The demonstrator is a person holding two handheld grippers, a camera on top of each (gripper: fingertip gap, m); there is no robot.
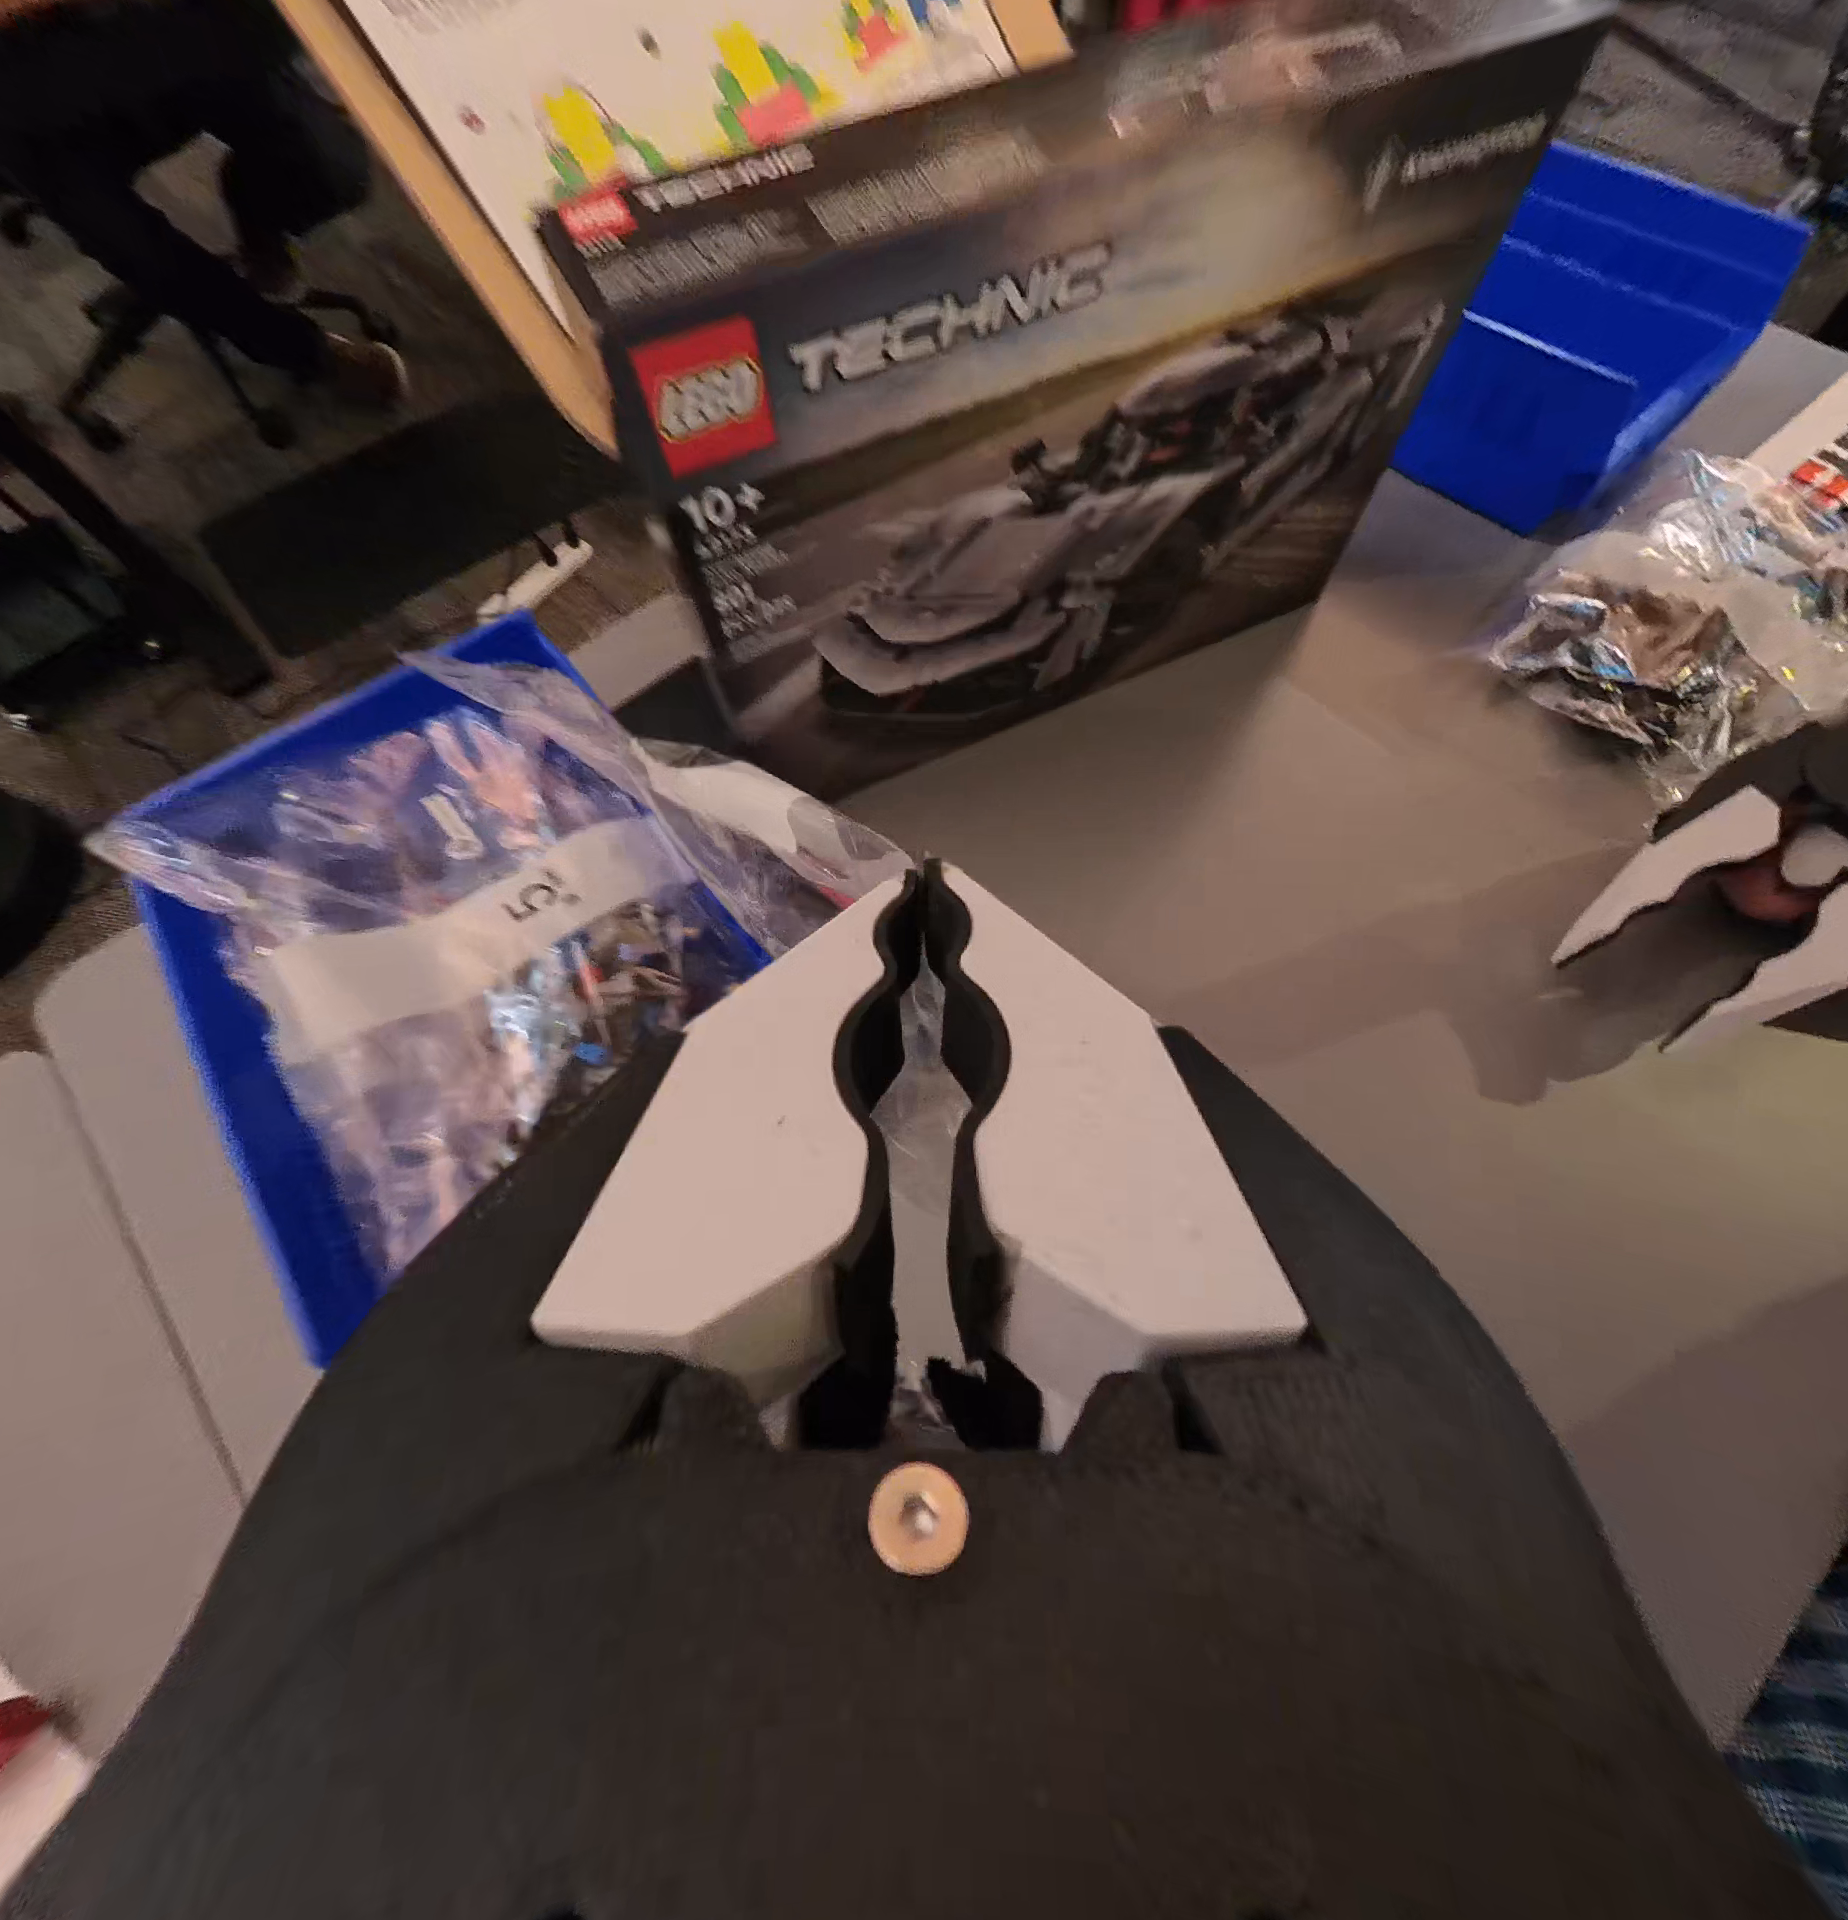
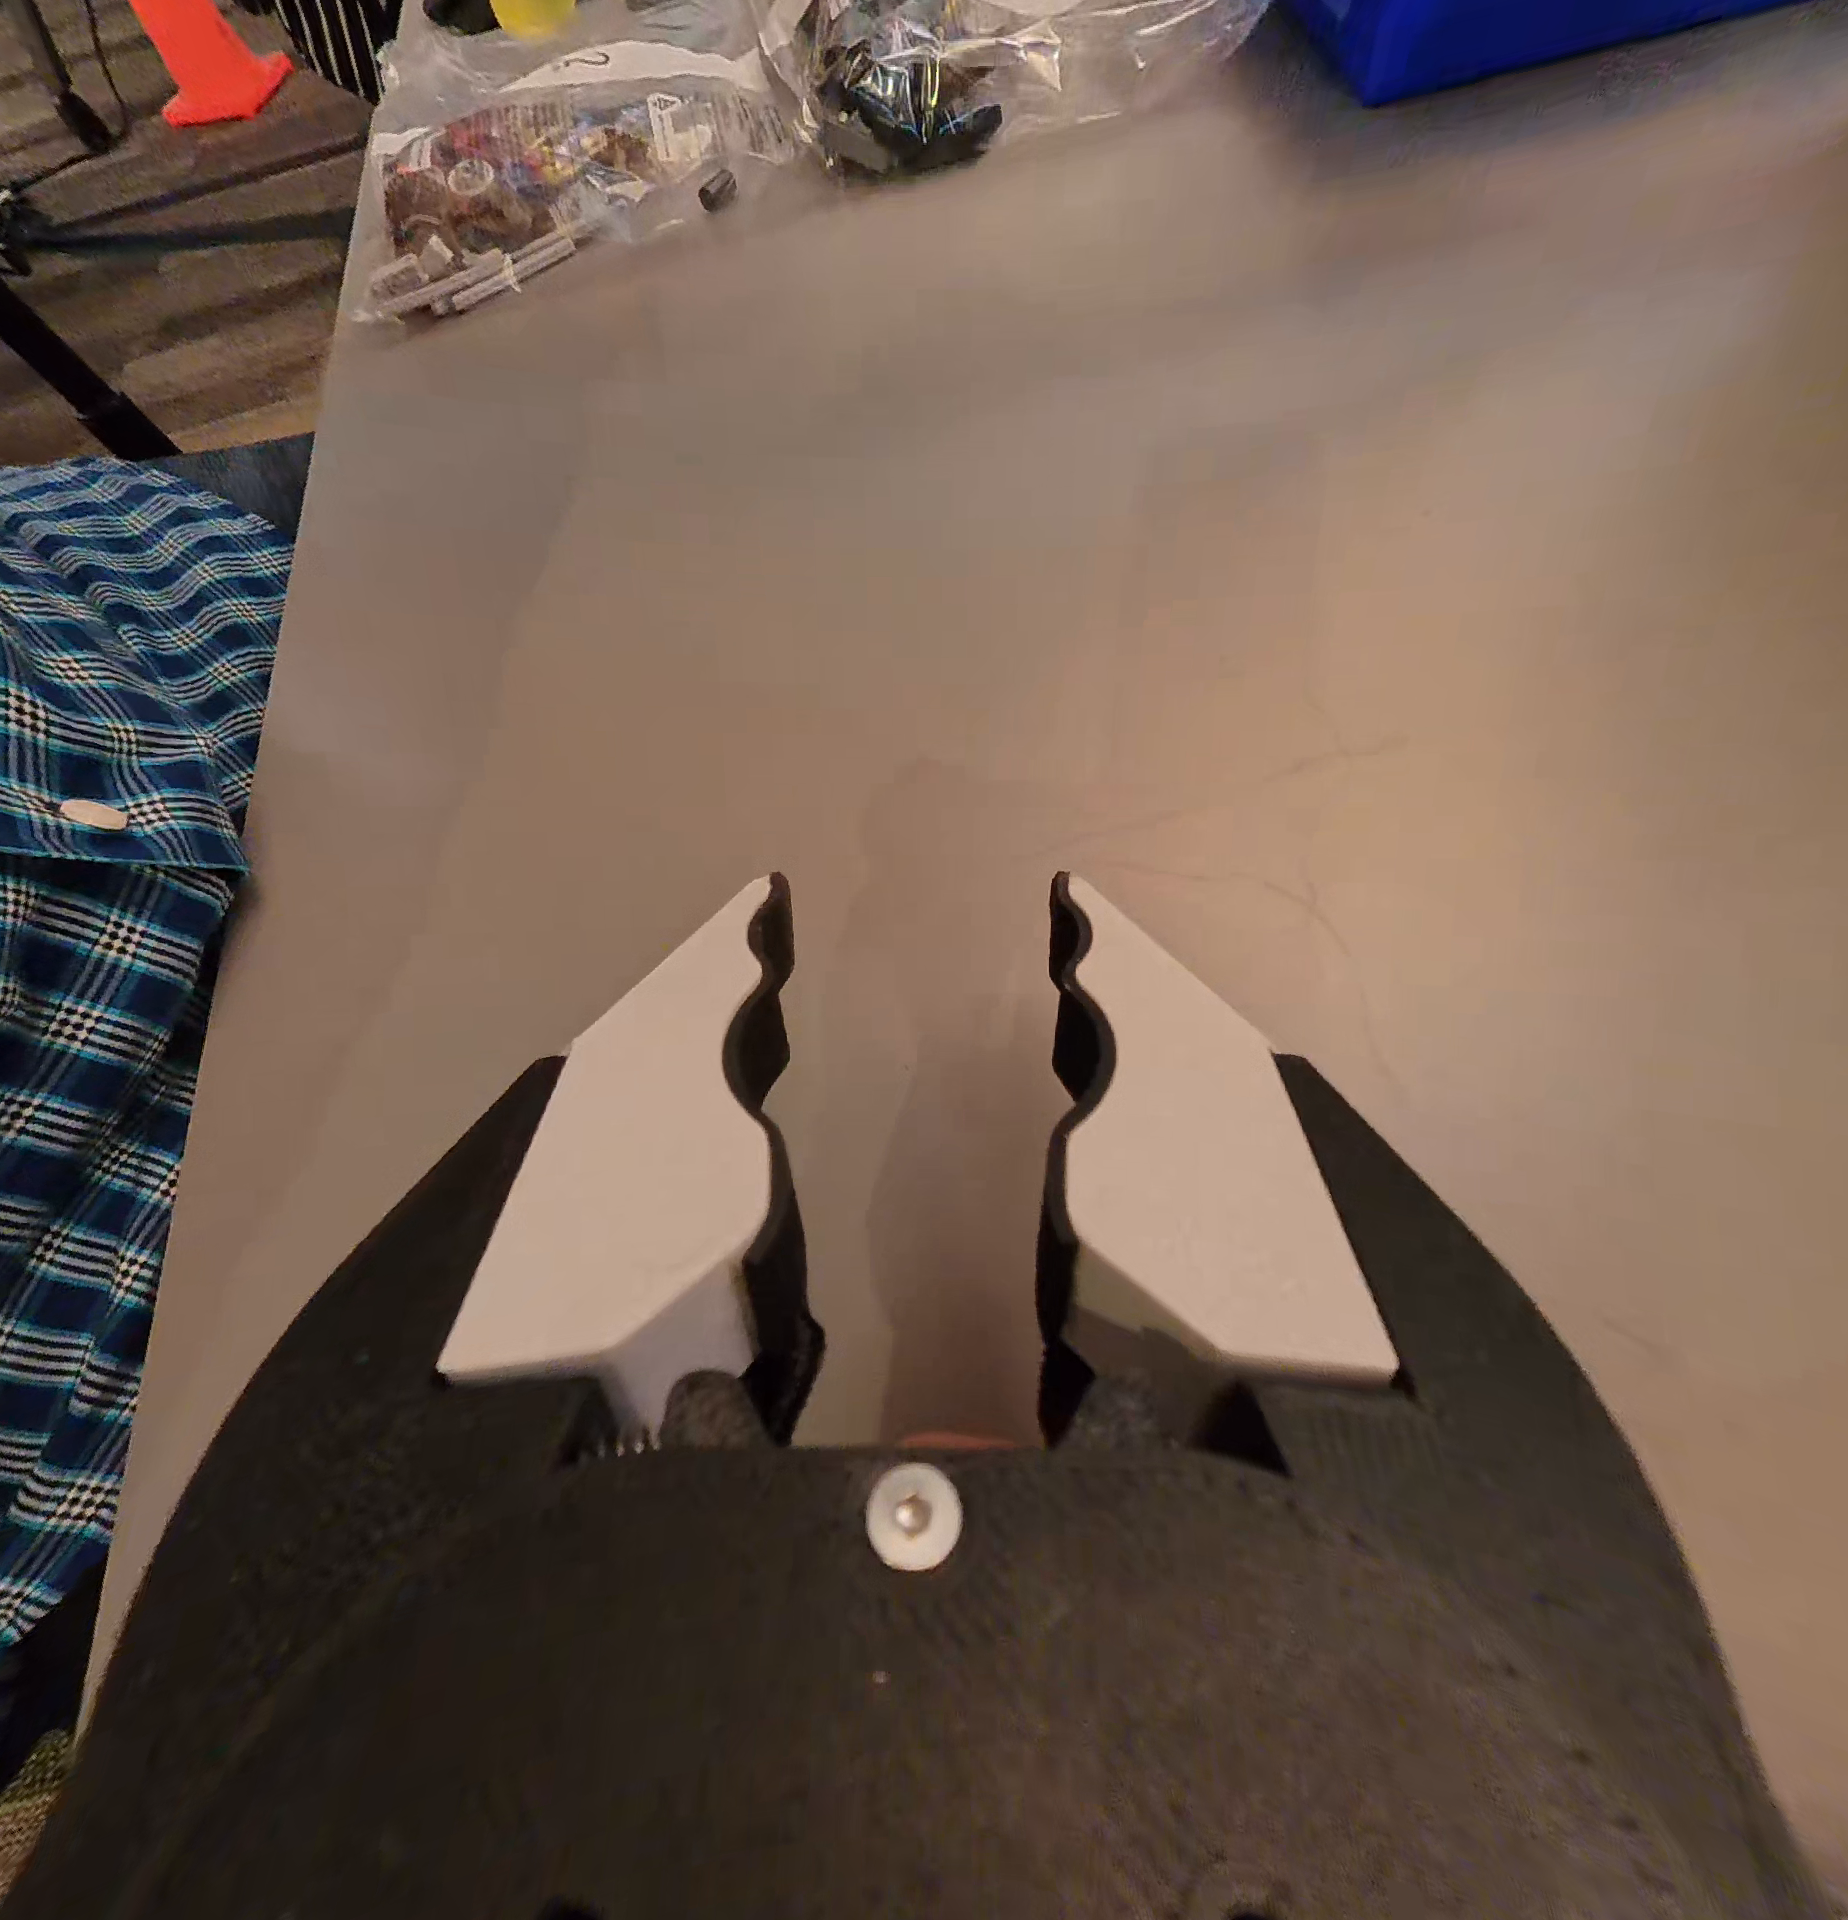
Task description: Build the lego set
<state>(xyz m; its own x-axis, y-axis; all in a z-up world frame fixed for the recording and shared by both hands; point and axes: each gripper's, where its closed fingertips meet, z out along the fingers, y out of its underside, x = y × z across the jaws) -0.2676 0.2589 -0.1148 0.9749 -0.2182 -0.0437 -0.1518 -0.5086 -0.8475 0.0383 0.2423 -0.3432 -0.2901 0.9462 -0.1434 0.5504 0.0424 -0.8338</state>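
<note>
Left claw (image 1: 922, 883) is pinched shut on clear plastic of the parts bag (image 1: 452, 935) lying in the blue bin (image 1: 224, 1039), likely to lift it out, right claw (image 2: 920, 894) waits wide open and empty, set box (image 1: 1024, 436) behind the bin.

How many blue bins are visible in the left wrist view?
2. One bin is left of the left tool, holding a bag; the other is behind the box, to its right. More may be hidden.
</note>
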